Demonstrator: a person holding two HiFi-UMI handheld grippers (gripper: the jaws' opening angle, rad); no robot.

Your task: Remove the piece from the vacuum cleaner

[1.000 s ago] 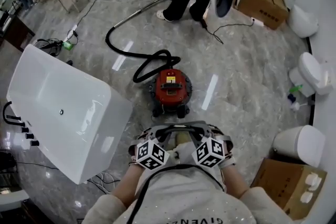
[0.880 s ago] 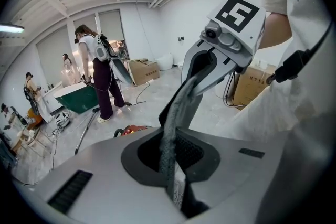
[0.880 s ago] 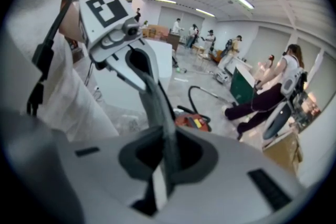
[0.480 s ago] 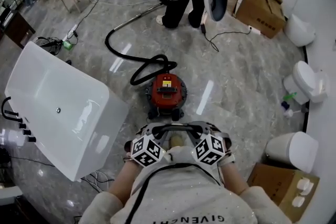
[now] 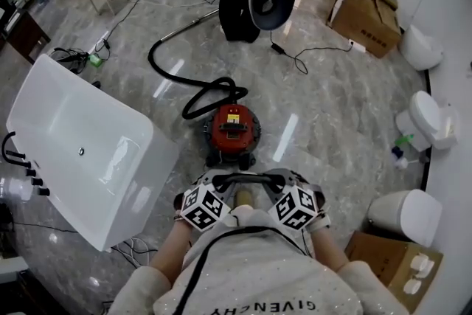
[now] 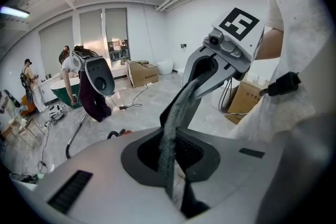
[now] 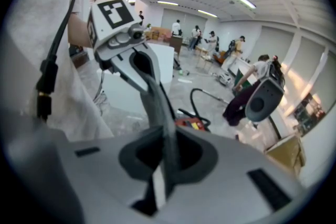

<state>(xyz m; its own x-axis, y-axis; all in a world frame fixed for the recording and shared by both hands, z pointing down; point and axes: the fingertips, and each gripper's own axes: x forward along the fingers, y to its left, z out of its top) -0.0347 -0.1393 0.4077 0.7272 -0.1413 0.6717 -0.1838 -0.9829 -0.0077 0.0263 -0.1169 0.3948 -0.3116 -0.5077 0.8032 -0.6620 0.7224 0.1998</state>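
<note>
On the marble floor [image 5: 332, 107] the red vacuum cleaner [image 5: 233, 130] stands untouched, black hose [image 5: 193, 79] attached. The left gripper [image 5: 221, 188] and right gripper [image 5: 276, 188], jaws closed on nothing, have lifted toward the person's chest [image 5: 251, 262], well short of it; removal not begun.

Vacuum cleaner [image 5: 233, 130] on floor [image 5: 332, 107], bathtub [image 5: 81, 151] to its left, toilets [image 5: 428, 118] to its right.

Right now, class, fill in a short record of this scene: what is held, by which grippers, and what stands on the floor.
held item: grey piece, lifted clear of the vacuum cleaner
left gripper: shut on the grey piece
right gripper: shut on the grey piece
vacuum cleaner: red, on the floor ahead, black hose attached
to its left: white bathtub
far right: cardboard box
</note>
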